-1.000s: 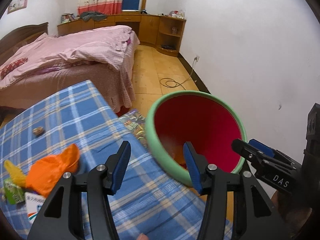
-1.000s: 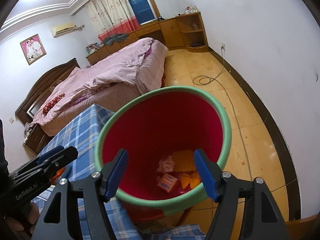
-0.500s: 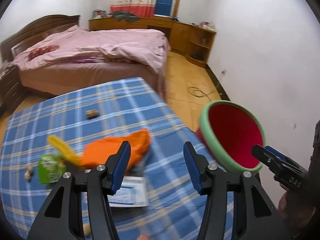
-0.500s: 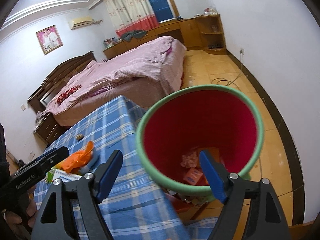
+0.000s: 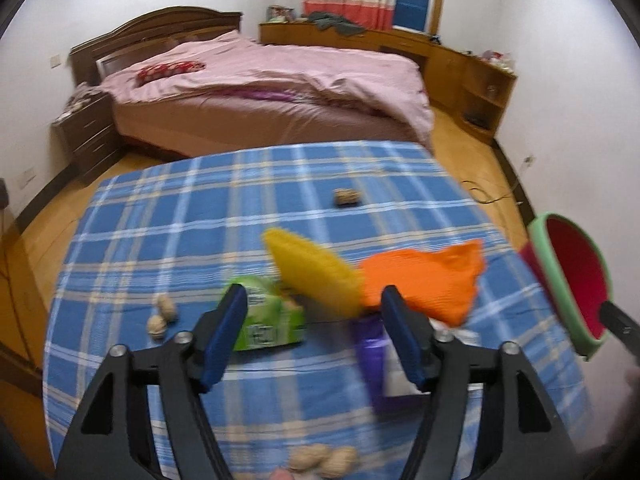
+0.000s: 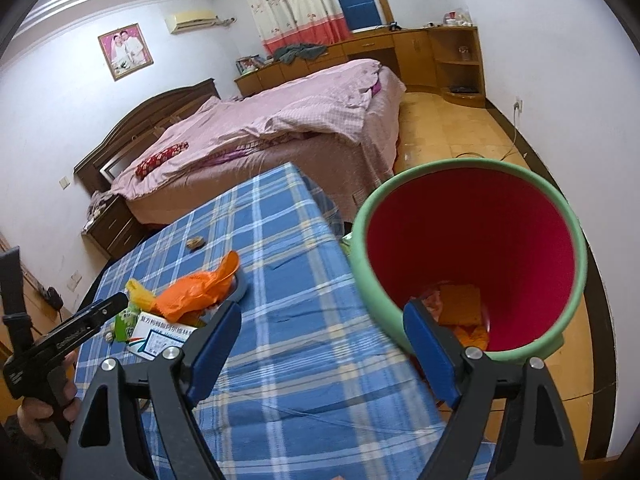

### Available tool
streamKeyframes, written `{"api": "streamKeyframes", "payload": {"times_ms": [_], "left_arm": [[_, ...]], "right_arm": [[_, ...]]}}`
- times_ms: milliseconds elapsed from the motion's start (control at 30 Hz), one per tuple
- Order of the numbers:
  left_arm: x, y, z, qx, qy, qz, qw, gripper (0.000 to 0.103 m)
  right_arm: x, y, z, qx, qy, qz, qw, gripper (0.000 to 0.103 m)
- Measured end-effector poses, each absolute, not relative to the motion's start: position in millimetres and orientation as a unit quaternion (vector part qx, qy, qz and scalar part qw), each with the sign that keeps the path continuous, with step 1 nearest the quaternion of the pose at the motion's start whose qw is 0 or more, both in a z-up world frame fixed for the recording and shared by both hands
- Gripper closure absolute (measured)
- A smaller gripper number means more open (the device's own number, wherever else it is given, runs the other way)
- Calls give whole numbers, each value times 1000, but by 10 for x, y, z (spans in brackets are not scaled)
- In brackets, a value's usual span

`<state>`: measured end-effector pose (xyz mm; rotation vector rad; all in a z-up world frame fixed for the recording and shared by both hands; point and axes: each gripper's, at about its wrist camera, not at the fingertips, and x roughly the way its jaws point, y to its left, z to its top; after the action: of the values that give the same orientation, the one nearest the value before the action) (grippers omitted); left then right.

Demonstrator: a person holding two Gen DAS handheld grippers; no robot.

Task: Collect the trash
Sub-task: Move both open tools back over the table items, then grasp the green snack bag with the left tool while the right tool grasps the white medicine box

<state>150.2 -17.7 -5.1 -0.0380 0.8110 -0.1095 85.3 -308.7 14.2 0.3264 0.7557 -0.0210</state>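
Note:
A red bin with a green rim stands off the table's right edge, with scraps at its bottom; it also shows in the left wrist view. On the blue plaid tablecloth lie an orange plastic bag, a yellow wrapper, a green carton, a purple item and a white box. My left gripper is open and empty, just above the green carton and the bag. My right gripper is open and empty, over the table edge beside the bin.
Walnuts lie on the cloth at the left, at the near edge, and one further back. A pink bed stands beyond the table, with a nightstand and wooden cabinets. A cable lies on the floor.
My left gripper has swung from the bin leftward over the table to the trash pile. My right gripper has drawn back left from above the bin to the table edge.

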Motion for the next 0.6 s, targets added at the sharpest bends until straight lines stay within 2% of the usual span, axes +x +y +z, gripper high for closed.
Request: {"api": "streamKeyframes", "payload": {"times_ms": [67,167,600], "left_arm": [[1548,-76,-144,-15,399,-43,916,33],[1602,-7,-259,-9,407,-37,912,27],[1810,32,-618,-12,444,-39,895,27]], "right_arm": [[880,-3028,123,156,371,-9,915,18],[913,-2971,90,152,378,-9,913,18],[1001,-2824,0,137,398,-11,907,18]]}}
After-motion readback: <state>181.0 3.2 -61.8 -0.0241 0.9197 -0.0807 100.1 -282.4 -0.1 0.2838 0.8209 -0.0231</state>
